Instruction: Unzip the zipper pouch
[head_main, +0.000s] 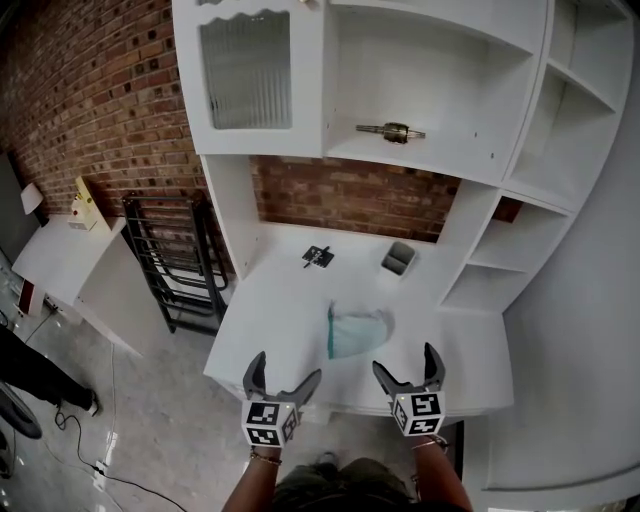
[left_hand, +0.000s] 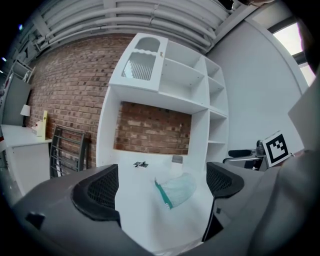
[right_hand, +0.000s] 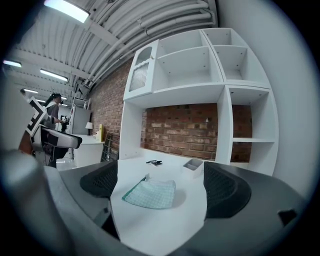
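A pale green mesh zipper pouch (head_main: 356, 333) lies flat on the white desk (head_main: 280, 310), its teal zipper edge on its left side. The pouch (left_hand: 176, 190) shows ahead between the left jaws and the pouch (right_hand: 151, 194) also lies ahead of the right jaws. My left gripper (head_main: 283, 380) hovers at the desk's front edge, left of the pouch, jaws spread wide with nothing between them. My right gripper (head_main: 409, 370) is held at the front edge just right of the pouch, also open and holding nothing. Neither touches the pouch.
A small grey tray (head_main: 398, 259) and a small black item (head_main: 317, 257) sit farther back on the desk. A metal tool (head_main: 392, 131) lies on the shelf above. Shelf units rise at the right; a black rack (head_main: 172, 260) stands left of the desk.
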